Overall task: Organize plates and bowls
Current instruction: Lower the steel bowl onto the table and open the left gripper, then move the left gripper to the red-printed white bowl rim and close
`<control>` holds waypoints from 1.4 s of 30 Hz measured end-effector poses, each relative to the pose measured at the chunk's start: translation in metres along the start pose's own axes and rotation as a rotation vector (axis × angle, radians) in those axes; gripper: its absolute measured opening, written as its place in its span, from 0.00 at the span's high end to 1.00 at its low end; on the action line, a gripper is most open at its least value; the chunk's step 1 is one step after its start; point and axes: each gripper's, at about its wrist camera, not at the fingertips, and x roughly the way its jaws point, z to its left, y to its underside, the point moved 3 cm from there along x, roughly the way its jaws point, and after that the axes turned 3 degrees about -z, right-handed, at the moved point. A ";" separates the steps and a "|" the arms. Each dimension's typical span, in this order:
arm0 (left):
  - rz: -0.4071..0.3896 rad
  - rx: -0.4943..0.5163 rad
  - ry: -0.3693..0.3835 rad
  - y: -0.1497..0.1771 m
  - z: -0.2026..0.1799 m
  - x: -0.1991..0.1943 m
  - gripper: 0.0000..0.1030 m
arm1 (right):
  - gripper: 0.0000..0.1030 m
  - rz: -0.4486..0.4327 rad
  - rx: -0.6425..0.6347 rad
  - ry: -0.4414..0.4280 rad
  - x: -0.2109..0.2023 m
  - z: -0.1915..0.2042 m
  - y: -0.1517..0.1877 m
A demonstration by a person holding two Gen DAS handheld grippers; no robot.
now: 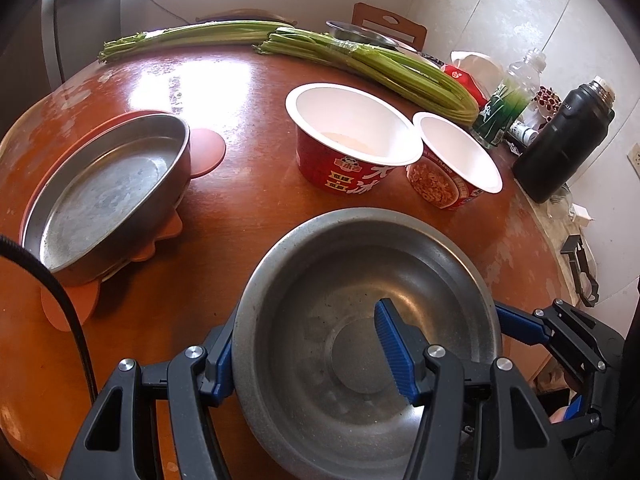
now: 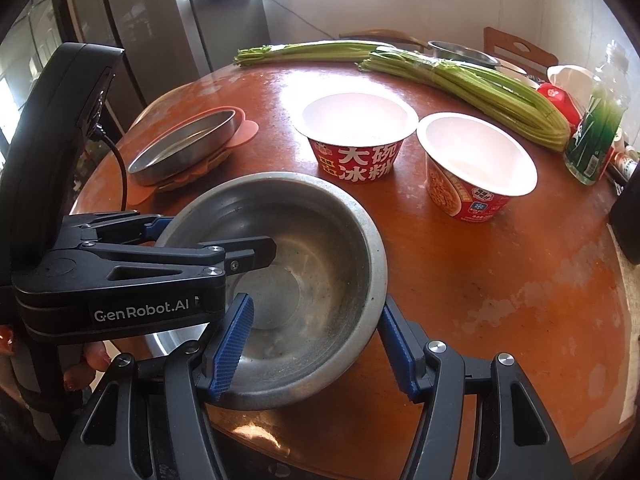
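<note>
A steel bowl (image 1: pixel 352 280) (image 2: pixel 304 240) sits at the near edge of the round table. My left gripper (image 1: pixel 308 356) straddles its left rim, one blue finger (image 1: pixel 394 344) inside and one outside, wide apart. My right gripper (image 2: pixel 316 344) straddles the near right rim the same way, one finger (image 2: pixel 234 344) inside and one outside, with gaps to the wall. A shallow steel plate (image 1: pixel 100 196) (image 2: pixel 184 146) rests on an orange mat (image 1: pixel 206 152) at the left. Two empty red paper bowls (image 1: pixel 352 132) (image 2: pixel 476 160) stand mid-table.
Celery bunches (image 1: pixel 376 68) (image 2: pixel 472 80) lie across the far side. A green bottle (image 1: pixel 508 104), a black flask (image 1: pixel 560 144) and small clutter stand at the right edge. Another steel bowl (image 2: pixel 460 52) sits at the back. Chairs and a fridge stand behind.
</note>
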 end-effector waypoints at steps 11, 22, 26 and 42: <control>-0.009 0.011 0.007 -0.001 -0.005 -0.004 0.41 | 0.36 -0.024 0.021 0.019 -0.010 -0.014 0.001; -0.123 0.030 -0.037 -0.012 -0.002 -0.047 0.40 | 0.36 -0.078 0.074 0.011 -0.027 -0.028 -0.015; -0.133 0.029 -0.033 -0.017 -0.001 -0.053 0.40 | 0.36 -0.085 0.085 -0.001 -0.026 -0.027 -0.022; -0.125 0.048 -0.046 -0.082 0.010 -0.039 0.40 | 0.36 -0.066 0.233 -0.094 0.013 -0.040 -0.072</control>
